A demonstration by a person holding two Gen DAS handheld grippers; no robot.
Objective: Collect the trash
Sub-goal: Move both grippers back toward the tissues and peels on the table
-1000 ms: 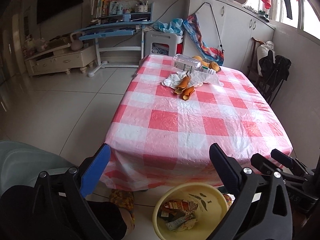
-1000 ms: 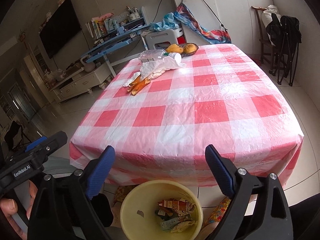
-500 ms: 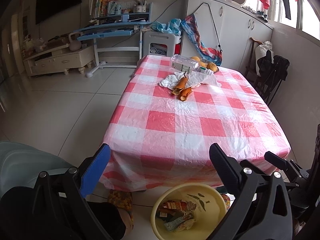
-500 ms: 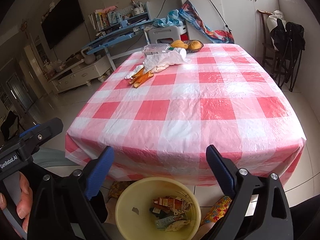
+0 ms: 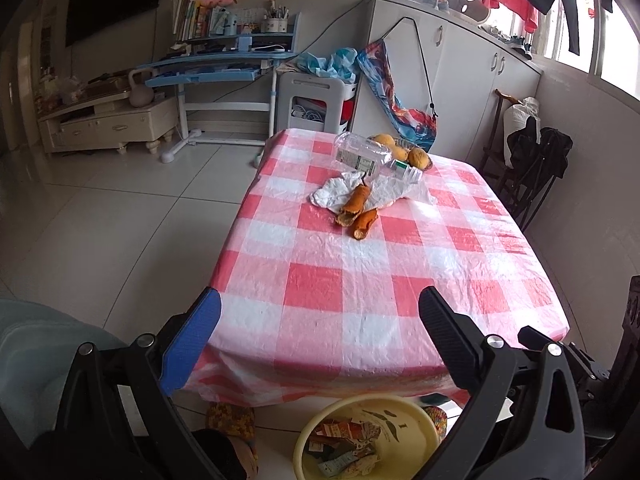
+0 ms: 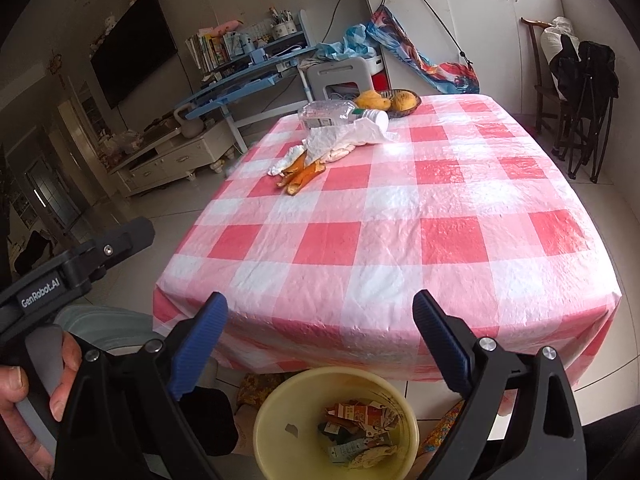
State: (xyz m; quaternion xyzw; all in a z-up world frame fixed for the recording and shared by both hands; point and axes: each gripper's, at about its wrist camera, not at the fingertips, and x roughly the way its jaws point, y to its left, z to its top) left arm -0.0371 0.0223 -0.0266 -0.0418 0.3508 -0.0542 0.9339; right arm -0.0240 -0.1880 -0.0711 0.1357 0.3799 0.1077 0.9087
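— Red-and-white checked cloth covers the table [image 5: 360, 280]; what lies on it?

— At the far end, orange peels [image 5: 357, 214] rest against crumpled white paper [image 5: 384, 192], with a clear plastic bottle [image 5: 362, 154] on its side just behind and a small basket of fruit [image 6: 394, 101] beyond that.

— And the bin?

— A yellow bin [image 6: 276, 420] stands on the floor below the near table edge, with torn wrappers [image 6: 360, 428] lying in it.

— The grippers?

— The left gripper [image 5: 316, 312] hangs above the near edge, jaws spread wide and empty. The right gripper [image 6: 320, 312] is likewise wide apart, gripping nothing. In the right wrist view a hand [image 6: 24, 380] grips the left tool's handle.
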